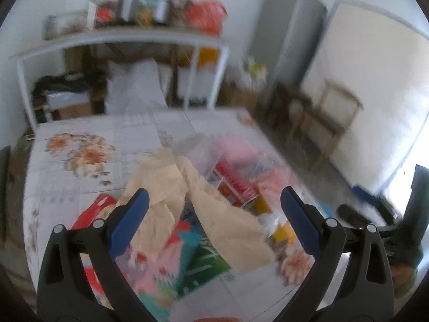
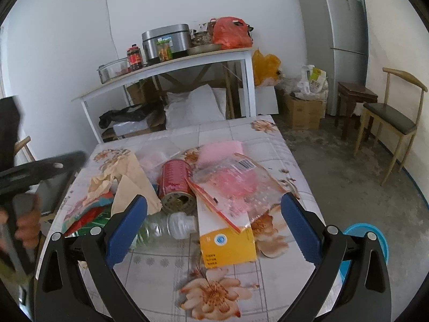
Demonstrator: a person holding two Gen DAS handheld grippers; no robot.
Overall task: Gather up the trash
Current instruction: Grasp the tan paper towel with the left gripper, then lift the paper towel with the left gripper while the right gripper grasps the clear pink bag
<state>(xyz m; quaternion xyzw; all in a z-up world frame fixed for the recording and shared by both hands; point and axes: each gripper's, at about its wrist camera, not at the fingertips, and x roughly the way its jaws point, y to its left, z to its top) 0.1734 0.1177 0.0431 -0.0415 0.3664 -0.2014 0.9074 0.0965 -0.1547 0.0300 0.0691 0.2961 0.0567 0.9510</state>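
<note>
Trash pile [image 2: 203, 187] ahead of wide-spread right gripper [image 2: 214, 230].

Open left gripper [image 1: 214, 201] above crumpled paper [image 1: 193, 196]

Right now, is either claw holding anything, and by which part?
Nothing held. Left claw and right claw are both open above the trash.

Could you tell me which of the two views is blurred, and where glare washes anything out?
Left wrist view: motion-smeared throughout, the crumpled brown paper soft, bright glare along the right edge. Right wrist view: mostly sharp, the red can crisp; only the hand at the left edge is blurred. Both bend straight lines, fisheye.
</note>
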